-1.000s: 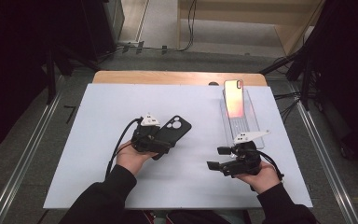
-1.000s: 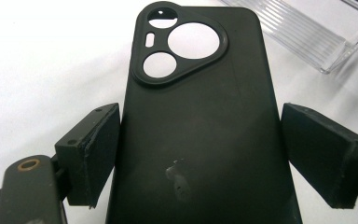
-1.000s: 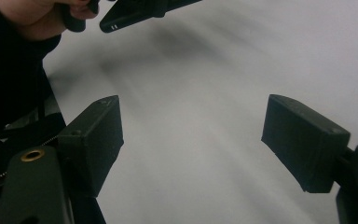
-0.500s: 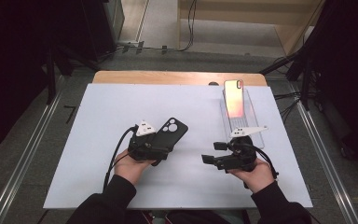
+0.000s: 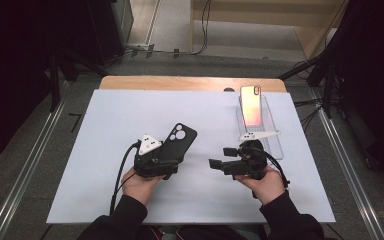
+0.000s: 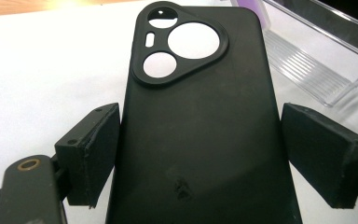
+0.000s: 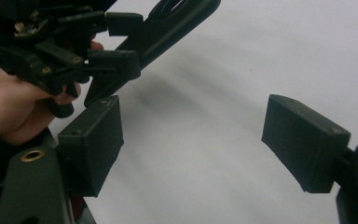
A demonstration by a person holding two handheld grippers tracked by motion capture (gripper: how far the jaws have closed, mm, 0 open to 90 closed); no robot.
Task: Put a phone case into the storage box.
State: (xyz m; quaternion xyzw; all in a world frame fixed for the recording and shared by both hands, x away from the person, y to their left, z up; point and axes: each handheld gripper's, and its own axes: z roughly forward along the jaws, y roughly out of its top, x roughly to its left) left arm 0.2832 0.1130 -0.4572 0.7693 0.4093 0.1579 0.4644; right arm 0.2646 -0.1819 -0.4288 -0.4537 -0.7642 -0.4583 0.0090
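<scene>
Your desk (image 5: 105, 150), with its white top, carries less than it did a second ago: the black phone case (image 5: 177, 142) no longer lies near the middle by your left hand. It has travelled with that hand toward you and a little to the left, and it now sticks out ahead of your left gripper (image 5: 166, 161), tilted, with its camera cut-outs at the far end. At the right rear, the clear stand (image 5: 272, 132) and the phone (image 5: 250, 105) propped on it have not shifted.

In the left gripper view the phone case (image 6: 200, 135) sits lengthwise between the fingers (image 6: 91, 149), back side up. The left finger looks pressed to the case's edge; at the right finger a thin gap may show, so you probably have it clamped, but the angle leaves a little doubt.

Your right gripper (image 5: 219, 161) has swung leftward from beside the stand and now points across the desk at your left hand. Its fingers (image 7: 303, 140) stand well apart with nothing between them but bare white surface, and your left gripper (image 7: 60, 56) fills the upper left of that view.

To me this means the case is picked up and you are bringing the free gripper in, likely to take its other end before moving to the phone.
</scene>
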